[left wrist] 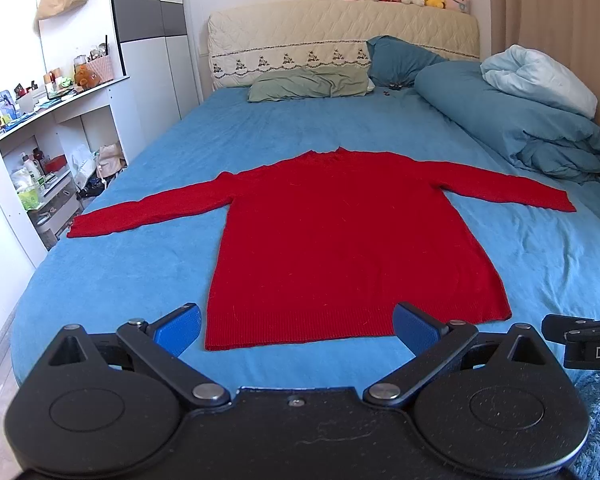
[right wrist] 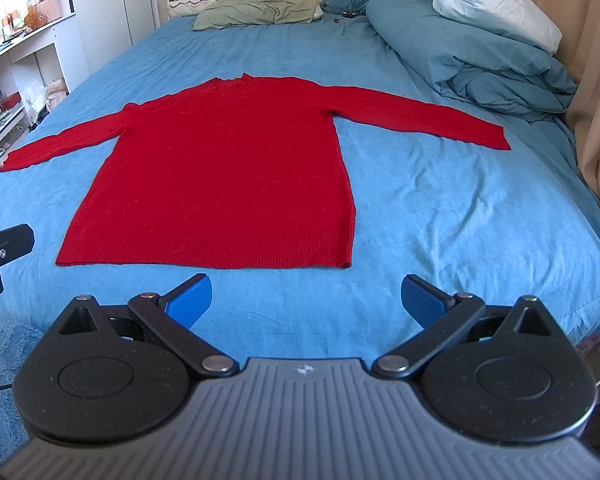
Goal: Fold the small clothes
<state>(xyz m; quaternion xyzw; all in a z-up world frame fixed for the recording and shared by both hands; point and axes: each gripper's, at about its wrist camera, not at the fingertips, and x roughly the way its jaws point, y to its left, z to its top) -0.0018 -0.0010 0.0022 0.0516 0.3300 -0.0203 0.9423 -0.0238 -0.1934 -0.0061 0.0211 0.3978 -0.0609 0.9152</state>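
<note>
A red long-sleeved sweater lies flat on the blue bed sheet, both sleeves spread out, hem toward me. It also shows in the right wrist view. My left gripper is open and empty, hovering just short of the hem's left part. My right gripper is open and empty, just short of the hem's right corner. The right gripper's body shows at the right edge of the left wrist view. The left gripper's body shows at the left edge of the right wrist view.
A green pillow and a blue pillow lie at the headboard. A bundled blue duvet sits at the bed's right. White shelves with clutter stand to the left. A curtain hangs on the right.
</note>
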